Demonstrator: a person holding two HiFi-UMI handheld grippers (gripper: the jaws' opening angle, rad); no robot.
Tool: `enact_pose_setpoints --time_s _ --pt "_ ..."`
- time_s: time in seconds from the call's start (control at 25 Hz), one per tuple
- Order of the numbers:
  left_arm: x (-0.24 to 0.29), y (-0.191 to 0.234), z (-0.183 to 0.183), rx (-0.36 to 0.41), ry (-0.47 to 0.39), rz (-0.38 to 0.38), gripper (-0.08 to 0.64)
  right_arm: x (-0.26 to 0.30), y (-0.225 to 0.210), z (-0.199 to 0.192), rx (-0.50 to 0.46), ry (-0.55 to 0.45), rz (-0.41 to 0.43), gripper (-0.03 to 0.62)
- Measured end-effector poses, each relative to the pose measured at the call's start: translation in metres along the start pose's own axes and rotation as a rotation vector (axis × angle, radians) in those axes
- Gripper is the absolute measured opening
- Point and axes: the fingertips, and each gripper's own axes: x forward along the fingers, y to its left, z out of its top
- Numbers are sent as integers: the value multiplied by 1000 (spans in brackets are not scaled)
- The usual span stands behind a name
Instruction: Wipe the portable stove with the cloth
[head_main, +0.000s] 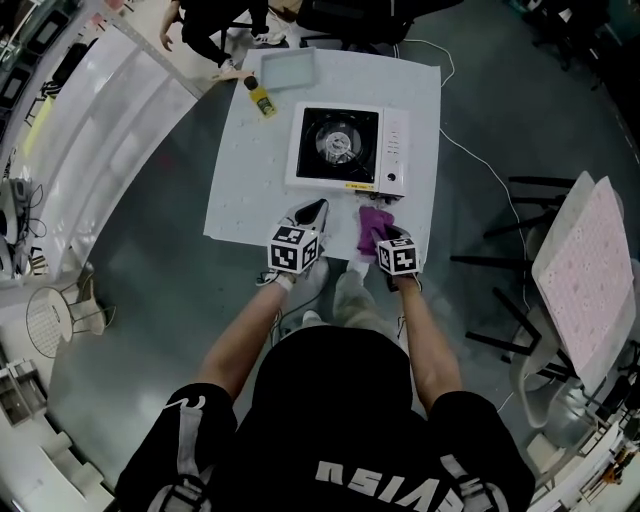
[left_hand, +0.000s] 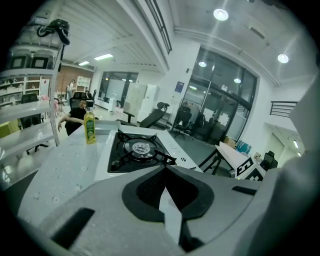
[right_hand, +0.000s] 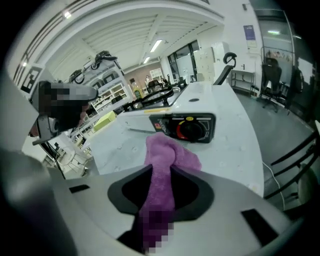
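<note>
Both forearms reach forward over the near table (head_main: 250, 195) edge, with the grippers tilted downward. The left gripper (head_main: 311, 212) has its jaws together and empty, just short of the portable stove (head_main: 345, 147). The right gripper (head_main: 386, 232) is clamped on the purple cloth (head_main: 370, 222), which lies on the table by the stove's front right corner. Bare tabletop is free to the stove's left. There is one stove, one cloth, one yellow bottle (head_main: 262, 100) and one tray (head_main: 285, 68).

Left tongs (head_main: 313, 210) seemingly closed; right tongs (head_main: 380, 232) clamped.
</note>
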Motion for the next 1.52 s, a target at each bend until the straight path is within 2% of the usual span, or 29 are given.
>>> enact_pose_setpoints --time_s 0.36,0.56,0.8,1.0,1.24,1.52 --pt "9 -2 49 24 -72 77 9 -58 -16 88 -7 -212 28 103" --pt "7 -6 82 48 -125 84 9 -89 -35 148 -9 -327 21 103" --pt "-7 -8 129 5 -211 108 9 -121 -52 214 -37 -438 17 102" --pt "-28 -7 158 -2 -261 138 9 -141 -42 258 -109 -496 35 103" --pt "-49 -11 182 25 -310 157 9 -160 -30 277 -165 -535 26 103" --pt "-56 -11 187 13 -336 148 9 -168 -36 272 -147 -542 14 103"
